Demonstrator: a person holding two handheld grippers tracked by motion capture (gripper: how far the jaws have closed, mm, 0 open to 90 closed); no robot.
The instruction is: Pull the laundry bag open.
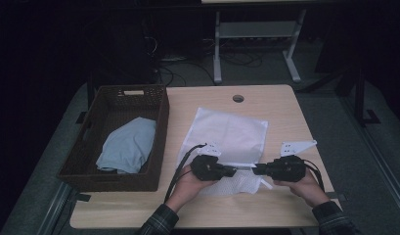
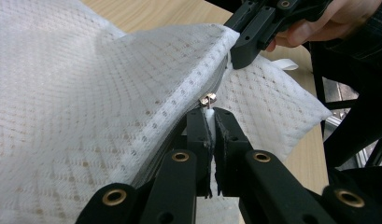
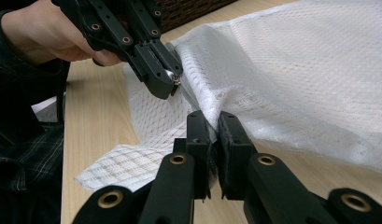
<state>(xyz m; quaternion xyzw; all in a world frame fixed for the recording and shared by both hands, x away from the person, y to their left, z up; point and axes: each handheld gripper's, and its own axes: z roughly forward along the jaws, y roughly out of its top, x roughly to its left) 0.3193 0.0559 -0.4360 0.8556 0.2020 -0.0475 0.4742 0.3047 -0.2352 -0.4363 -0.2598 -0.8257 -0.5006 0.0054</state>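
Dark woven wicker basket [image 1: 92, 147] at left, a pale blue cloth [image 1: 128, 146] partly sunk inside. Left claw [image 2: 211, 116] pinches the white mesh zippered laundry bag [image 1: 227, 132] at its small metal zipper pull [image 2: 208, 99]; right claw [image 3: 213, 122] clamps the bag's edge. Bag mid light wooden surface [image 1: 278, 105]. Room behind dark, murky.

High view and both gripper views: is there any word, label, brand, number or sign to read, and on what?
None can be read. The white mesh laundry bag, the wicker basket and the black hand-held grippers carry no legible print. A pale patch on the basket's far rim is too small to read.
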